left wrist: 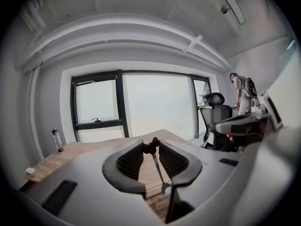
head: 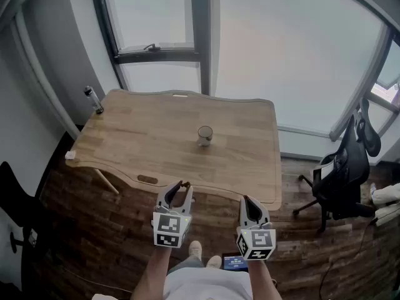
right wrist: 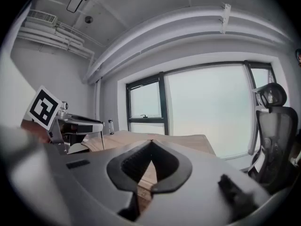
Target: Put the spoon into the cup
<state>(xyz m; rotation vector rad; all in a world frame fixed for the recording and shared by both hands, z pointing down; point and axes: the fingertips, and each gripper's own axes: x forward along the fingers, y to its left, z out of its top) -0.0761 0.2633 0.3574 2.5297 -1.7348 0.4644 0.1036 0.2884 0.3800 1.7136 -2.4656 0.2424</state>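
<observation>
Left tongs (head: 179,186) pinch the spoon (left wrist: 156,166) by its handle end — bowl hanging, seemingly to lower into the cup (head: 205,135); right tongs (right wrist: 151,143) pressed together, empty.

The small pale cup (head: 205,135) near the middle of the wooden desk (head: 137,142) is too small to show its inside. The bowl of the thin metal spoon (left wrist: 158,169) sinks partly behind the grey body of the left gripper (left wrist: 151,146). A white scrap (head: 70,155) at the desk's left corner is too small to identify.
</observation>
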